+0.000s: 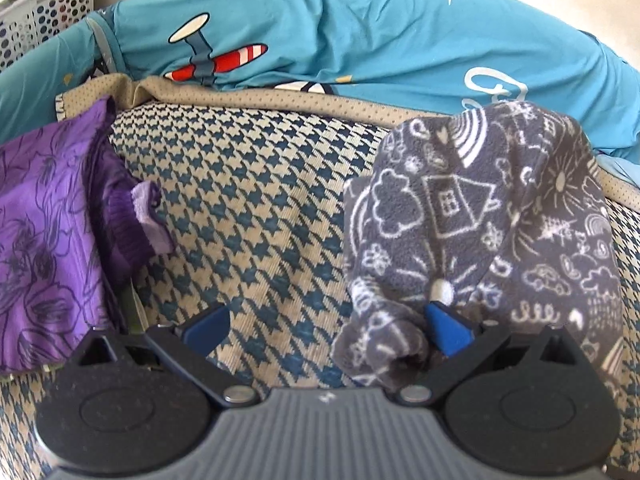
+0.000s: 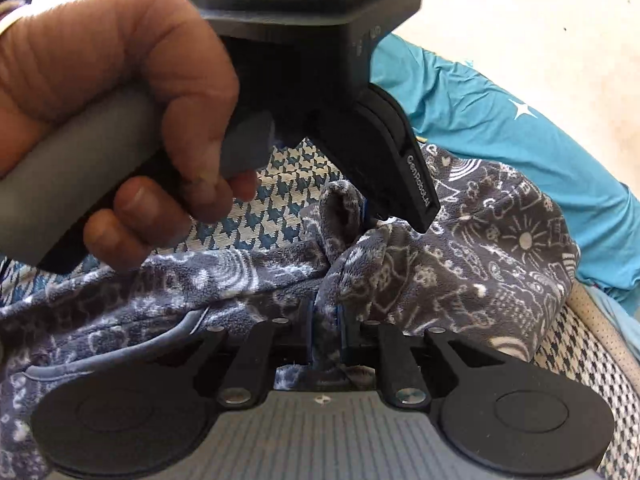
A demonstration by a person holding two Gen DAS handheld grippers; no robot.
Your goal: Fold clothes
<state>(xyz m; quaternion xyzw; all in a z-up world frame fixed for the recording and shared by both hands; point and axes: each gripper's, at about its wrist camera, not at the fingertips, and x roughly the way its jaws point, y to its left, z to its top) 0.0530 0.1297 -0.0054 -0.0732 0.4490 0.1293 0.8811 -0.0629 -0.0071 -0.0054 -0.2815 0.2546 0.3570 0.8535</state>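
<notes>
Holding a bunched bit of the grey fleece garment (image 2: pixel 460 240), the right tool (image 2: pixel 325 334) is pinching it tight between its two blue pads, which are pressed close together on the cloth. The left tool (image 1: pixel 320 332) is standing wide apart, and one blue pad (image 1: pixel 448 330) is touching a rolled edge of the same fleece, but nothing is being squeezed there. A person's hand (image 2: pixel 120 120) is wrapping around the left tool's grey handle, seen from the right side.

The fleece, with its little white houses, clouds and suns, is lying in a lumpy heap on the blue and cream checked cover (image 1: pixel 248 208). It is not looking flat at all. A purple flowery garment (image 1: pixel 48 208) is sitting off to the left, well apart from the fleece. Behind both, a teal sheet with a toy plane (image 1: pixel 360 40) is lying rumpled. A white holey basket (image 1: pixel 40 12) is peeking in at the top corner.

I think the folding is only just starting, and the fleece is being picked up to get spread out. Next, the left tool probably needs to close on that rolled edge, so both tools can pull the cloth wide and lay it smooth.
</notes>
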